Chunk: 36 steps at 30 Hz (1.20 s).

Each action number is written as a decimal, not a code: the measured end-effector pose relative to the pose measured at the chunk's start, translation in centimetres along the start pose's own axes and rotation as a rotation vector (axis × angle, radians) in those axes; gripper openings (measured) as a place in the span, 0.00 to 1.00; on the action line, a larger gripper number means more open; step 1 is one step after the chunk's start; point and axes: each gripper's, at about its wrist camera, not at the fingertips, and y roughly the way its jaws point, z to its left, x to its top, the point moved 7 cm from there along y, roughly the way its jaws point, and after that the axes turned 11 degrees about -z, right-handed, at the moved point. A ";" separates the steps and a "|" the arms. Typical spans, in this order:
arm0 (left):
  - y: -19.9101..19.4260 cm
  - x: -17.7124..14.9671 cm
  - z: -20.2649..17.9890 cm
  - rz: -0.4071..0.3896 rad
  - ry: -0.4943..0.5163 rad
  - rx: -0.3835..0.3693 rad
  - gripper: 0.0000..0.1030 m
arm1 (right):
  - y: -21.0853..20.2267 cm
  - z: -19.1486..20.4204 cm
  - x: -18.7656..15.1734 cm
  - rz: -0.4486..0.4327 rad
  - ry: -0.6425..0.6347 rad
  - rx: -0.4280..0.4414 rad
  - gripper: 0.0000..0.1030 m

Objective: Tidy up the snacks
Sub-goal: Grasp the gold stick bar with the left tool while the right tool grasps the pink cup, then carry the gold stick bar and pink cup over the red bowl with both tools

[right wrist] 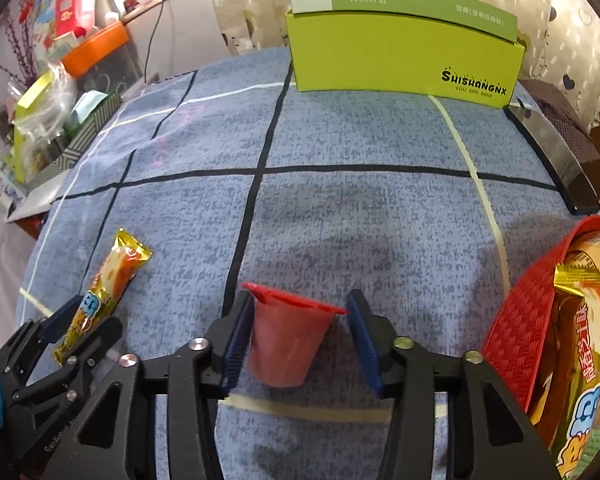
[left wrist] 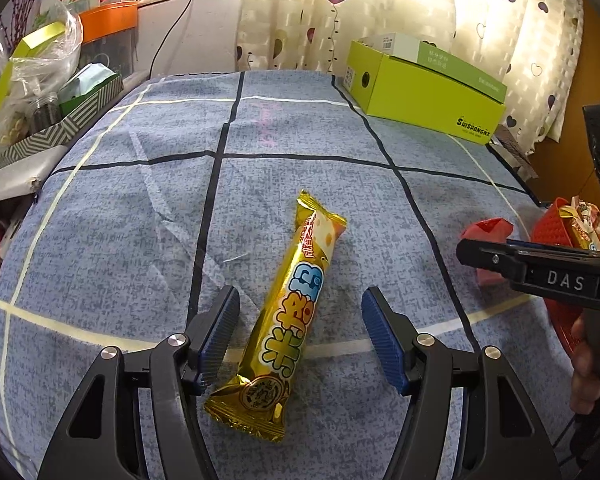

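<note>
Red woven basket point(right wrist: 516, 320), far right: gold snack packs. Small red plastic cup point(right wrist: 288, 340) lies between right hand-held gripper point(right wrist: 300, 336)'s half-open jaws, left pad touching; long gold snack bar point(left wrist: 284, 320) between left hand-held gripper point(left wrist: 300, 336)'s wide-open jaws, ungripped.

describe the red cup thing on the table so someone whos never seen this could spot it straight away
On the blue checked tablecloth, look near the front edge, left of the red basket of snacks. The small red jelly cup lies there between the right tool's fingers. Unlike the long gold snack bar further left, it is short, tapered and plain red.
</note>
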 end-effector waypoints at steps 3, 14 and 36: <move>-0.1 0.0 0.3 -0.002 -0.008 0.019 0.54 | 0.0 0.1 0.0 -0.006 -0.012 -0.001 0.39; -0.3 -0.1 0.3 0.003 0.013 0.042 0.26 | -1.6 0.3 -1.7 -0.006 -0.030 0.047 0.39; -5.1 -4.4 -2.4 0.044 -0.053 -0.018 0.26 | -5.7 1.4 -6.6 0.016 -0.117 0.143 0.39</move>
